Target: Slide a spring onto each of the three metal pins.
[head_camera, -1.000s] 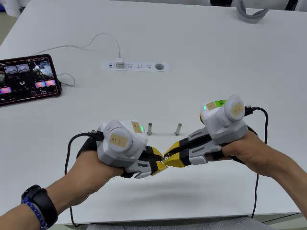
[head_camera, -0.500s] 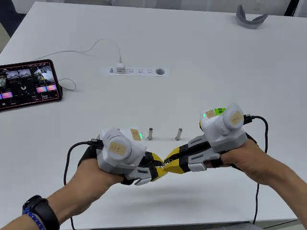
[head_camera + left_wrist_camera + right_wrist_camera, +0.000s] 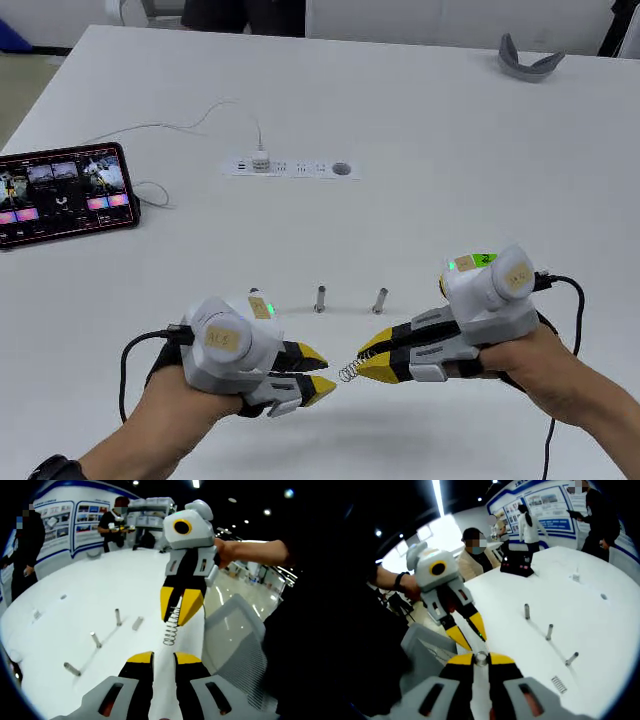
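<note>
Three short metal pins stand upright in a row on the white table [image 3: 420,150]: one [image 3: 321,298], one [image 3: 380,300], and a third [image 3: 254,294] half hidden behind my left gripper. All three pins [image 3: 549,631] look bare. My right gripper [image 3: 362,362] is shut on the end of a small spring [image 3: 349,370], which sticks out toward my left gripper [image 3: 318,371]. The left gripper is open, its tips a little apart from the spring [image 3: 171,627]. From the right gripper view the held spring [image 3: 481,657] appears end-on. Another spring [image 3: 559,684] lies loose beside the pins.
A tablet [image 3: 62,192] with a lit screen lies at the left. A power strip [image 3: 290,168] with a plugged cable sits farther back. A grey headband-like object [image 3: 530,62] rests at the far right corner. People stand beyond the table [image 3: 475,550].
The two grippers' tips met over the spring before. Now my left gripper has opened and drawn back left, and the spring stays in my right gripper. The head camera has tilted.
</note>
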`<state>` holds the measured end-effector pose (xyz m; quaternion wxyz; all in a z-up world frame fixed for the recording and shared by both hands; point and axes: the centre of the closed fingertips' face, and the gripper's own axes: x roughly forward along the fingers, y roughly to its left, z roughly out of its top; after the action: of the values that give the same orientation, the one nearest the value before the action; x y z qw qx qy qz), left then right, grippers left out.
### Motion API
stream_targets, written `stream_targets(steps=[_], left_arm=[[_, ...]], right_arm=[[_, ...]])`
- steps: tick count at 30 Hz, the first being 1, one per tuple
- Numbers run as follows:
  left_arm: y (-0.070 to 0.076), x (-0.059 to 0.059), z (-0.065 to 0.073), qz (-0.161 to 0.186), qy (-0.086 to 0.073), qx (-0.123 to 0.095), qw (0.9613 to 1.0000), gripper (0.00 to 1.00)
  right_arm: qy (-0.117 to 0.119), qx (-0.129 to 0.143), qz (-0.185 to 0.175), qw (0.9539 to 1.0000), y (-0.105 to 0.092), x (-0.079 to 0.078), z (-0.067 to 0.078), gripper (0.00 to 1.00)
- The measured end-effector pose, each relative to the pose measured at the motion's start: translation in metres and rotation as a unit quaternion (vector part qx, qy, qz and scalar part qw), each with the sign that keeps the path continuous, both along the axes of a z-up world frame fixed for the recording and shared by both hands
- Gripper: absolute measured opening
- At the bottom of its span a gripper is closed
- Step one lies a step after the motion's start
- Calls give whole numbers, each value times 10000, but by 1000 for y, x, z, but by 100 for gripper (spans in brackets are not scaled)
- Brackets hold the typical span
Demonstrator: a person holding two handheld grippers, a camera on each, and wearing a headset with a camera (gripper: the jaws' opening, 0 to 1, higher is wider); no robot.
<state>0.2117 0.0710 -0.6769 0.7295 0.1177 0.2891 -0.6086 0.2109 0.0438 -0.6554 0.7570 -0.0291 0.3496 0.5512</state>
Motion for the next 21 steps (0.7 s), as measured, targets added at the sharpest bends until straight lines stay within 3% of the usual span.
stream_targets(steps=[11,21], left_arm=[[26,20,-3,648,68,-31,9979,24],[48,35,-5,1062,92,-5,9943,29]], right_arm=[[59,-303,-324,9990,-16,9,-15,12],[108,-413,-383,9984,-18,17,-20,12]])
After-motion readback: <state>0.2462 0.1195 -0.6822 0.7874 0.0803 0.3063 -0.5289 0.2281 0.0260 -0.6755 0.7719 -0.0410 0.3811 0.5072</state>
